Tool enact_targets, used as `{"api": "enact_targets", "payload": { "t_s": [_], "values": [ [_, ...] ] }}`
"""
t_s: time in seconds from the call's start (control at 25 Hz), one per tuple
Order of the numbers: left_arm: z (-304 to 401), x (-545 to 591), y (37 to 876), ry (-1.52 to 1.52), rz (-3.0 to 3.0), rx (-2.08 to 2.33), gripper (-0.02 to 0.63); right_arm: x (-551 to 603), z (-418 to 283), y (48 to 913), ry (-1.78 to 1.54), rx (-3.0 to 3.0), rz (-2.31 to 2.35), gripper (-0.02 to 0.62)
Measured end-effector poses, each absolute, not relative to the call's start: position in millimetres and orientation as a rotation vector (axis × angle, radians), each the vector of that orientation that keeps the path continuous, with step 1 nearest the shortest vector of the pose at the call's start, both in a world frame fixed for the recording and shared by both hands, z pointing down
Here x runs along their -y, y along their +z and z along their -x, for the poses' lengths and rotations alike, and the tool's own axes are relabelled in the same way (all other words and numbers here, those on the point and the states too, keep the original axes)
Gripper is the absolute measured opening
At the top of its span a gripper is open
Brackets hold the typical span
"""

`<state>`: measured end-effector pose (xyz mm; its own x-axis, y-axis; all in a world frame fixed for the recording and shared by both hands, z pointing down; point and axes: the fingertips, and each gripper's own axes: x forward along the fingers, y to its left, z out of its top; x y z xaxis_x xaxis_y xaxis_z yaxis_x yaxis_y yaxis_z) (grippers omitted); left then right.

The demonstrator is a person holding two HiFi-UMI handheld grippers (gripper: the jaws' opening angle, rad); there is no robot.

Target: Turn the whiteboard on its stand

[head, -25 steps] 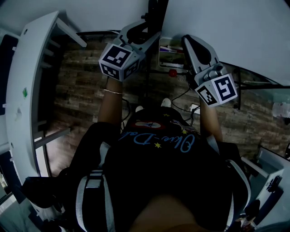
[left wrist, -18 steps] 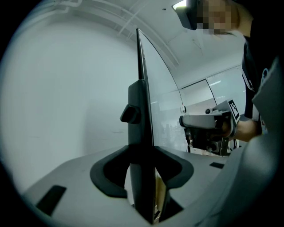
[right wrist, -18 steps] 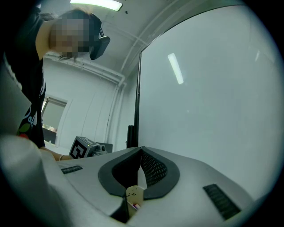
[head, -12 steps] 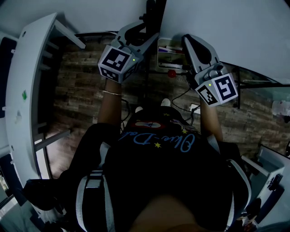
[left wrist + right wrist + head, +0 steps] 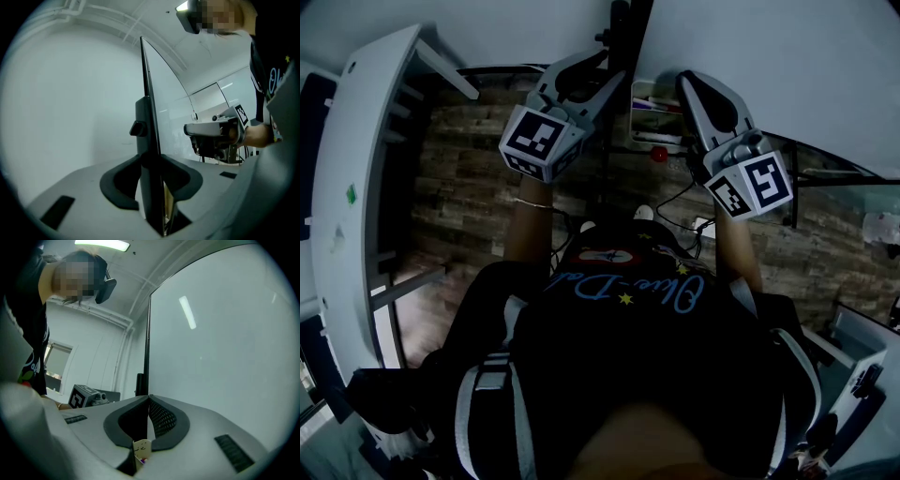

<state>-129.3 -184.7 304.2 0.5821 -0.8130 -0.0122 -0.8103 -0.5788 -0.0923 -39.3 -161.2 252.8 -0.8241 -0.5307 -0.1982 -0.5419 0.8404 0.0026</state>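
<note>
Left gripper, jaws just closing, clamps dark edge of whiteboard at far centre; right gripper pinches same board (seen edge-on between pads) just right.

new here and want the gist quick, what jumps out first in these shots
A big white board fills the right gripper view, its thin dark edge pinched in the right tongs. The left tongs, which have just been closing, grip the board's dark frame just below a small knob.
</note>
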Motion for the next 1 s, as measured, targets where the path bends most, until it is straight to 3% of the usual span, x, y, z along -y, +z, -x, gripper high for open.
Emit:
{"api": "enact_targets", "payload": {
  "t_s": [0.48,0.56,1.0],
  "values": [
    [133,172,300,-0.1,2.676,-1.397,0.082,163,50,254,0.077,-2.834,0.798,0.023],
    [132,172,299,-0.106,2.677,-1.39,0.025,165,50,254,0.074,-2.833,0.796,0.023],
    [107,164,284,-0.071,2.701,-1.289,0.025,165,46,253,0.082,-2.837,0.804,0.021]
  ]
}}
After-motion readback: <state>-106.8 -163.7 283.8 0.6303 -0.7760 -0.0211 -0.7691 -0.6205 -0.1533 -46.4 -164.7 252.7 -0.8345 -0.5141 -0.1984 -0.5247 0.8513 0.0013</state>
